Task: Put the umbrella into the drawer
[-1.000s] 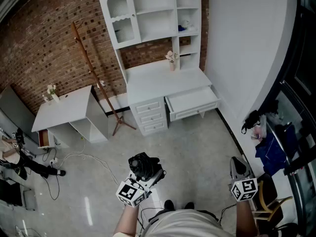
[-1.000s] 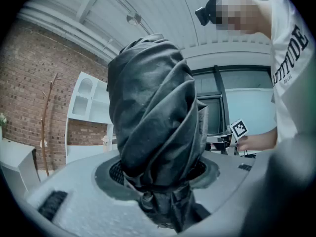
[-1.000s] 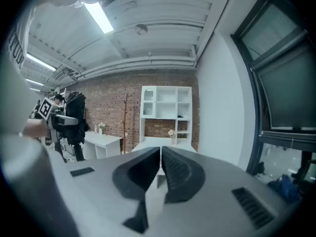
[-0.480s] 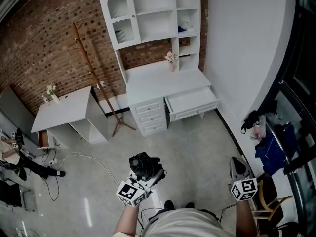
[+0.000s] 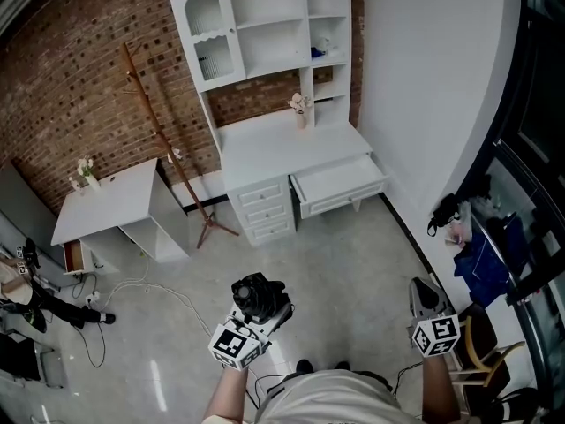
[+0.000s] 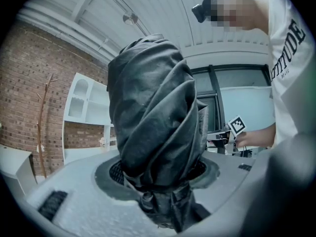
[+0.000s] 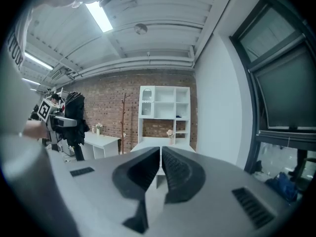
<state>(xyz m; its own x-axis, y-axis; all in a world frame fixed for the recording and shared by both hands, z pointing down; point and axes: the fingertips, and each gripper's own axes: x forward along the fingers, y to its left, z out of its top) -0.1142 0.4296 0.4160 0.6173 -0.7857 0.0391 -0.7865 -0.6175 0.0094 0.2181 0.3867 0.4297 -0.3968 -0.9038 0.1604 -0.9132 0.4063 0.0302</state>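
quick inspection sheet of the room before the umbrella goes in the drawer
surface: pale floor; white desk holds a small vase.
job's things: folded black umbrella held upright; drawer pulled open, nothing seen inside.
clutter: blue cloth and bags by the window.
grippers: left gripper shut on the umbrella; right gripper shut, empty.
cables: white cable loose on the floor.
surroundings: brick wall, shelf unit, coat stand, side table.
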